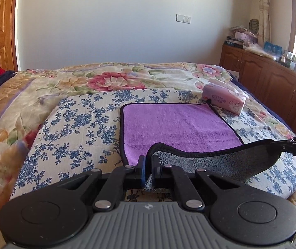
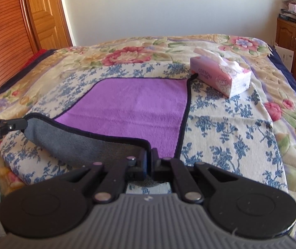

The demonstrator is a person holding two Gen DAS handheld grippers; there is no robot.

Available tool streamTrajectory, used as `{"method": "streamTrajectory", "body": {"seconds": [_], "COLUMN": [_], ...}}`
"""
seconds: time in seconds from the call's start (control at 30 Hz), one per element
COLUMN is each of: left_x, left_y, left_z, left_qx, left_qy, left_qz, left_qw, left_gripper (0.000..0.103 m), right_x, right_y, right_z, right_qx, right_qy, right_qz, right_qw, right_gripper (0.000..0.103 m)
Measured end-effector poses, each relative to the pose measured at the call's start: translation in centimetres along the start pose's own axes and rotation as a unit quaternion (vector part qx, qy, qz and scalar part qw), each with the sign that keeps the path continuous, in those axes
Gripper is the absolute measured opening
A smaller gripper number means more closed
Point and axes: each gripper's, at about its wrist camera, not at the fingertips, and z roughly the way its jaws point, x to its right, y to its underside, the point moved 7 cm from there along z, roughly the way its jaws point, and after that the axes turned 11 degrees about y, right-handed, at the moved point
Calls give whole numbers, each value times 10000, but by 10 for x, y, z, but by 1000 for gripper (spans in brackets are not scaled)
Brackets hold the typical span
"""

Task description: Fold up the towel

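Note:
A purple towel (image 1: 175,128) with a black hem and a grey underside lies on a blue-flowered pillow on the bed; it also shows in the right wrist view (image 2: 131,105). Its near edge is lifted and hangs between the two grippers, grey side (image 1: 220,161) toward me. My left gripper (image 1: 148,161) is shut on the near left corner. My right gripper (image 2: 149,155) is shut on the near right corner. The right gripper's tip shows at the right edge of the left wrist view (image 1: 280,145). The left gripper's tip shows at the left edge of the right wrist view (image 2: 21,123).
A pink tissue pack (image 1: 224,98) marked COTTON lies just past the towel's far right corner, also in the right wrist view (image 2: 220,75). The blue-flowered pillow (image 1: 77,128) rests on a floral blanket (image 1: 114,78). Wooden cabinets (image 1: 272,78) stand at the right, a wooden door (image 2: 42,12) at the left.

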Motion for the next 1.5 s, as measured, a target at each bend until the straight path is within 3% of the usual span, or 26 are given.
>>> {"method": "streamTrajectory", "body": {"seconds": [0.27,1.5], "left_x": [-3,-9], "left_y": [-10,-37], "left_z": [-3,31], "left_qx": [201,353], "left_qy": [-13,75], "left_qz": [-96,139], "left_qw": [9998,9993], "left_gripper": [6,5], "right_x": [0,0], "right_y": [-11,-49], "right_z": [4,21], "right_qx": [158,658], "right_qy": [-52,-337], "right_qz": [-52,-271], "right_qw": [9998,9969], "right_gripper": [4,4]}}
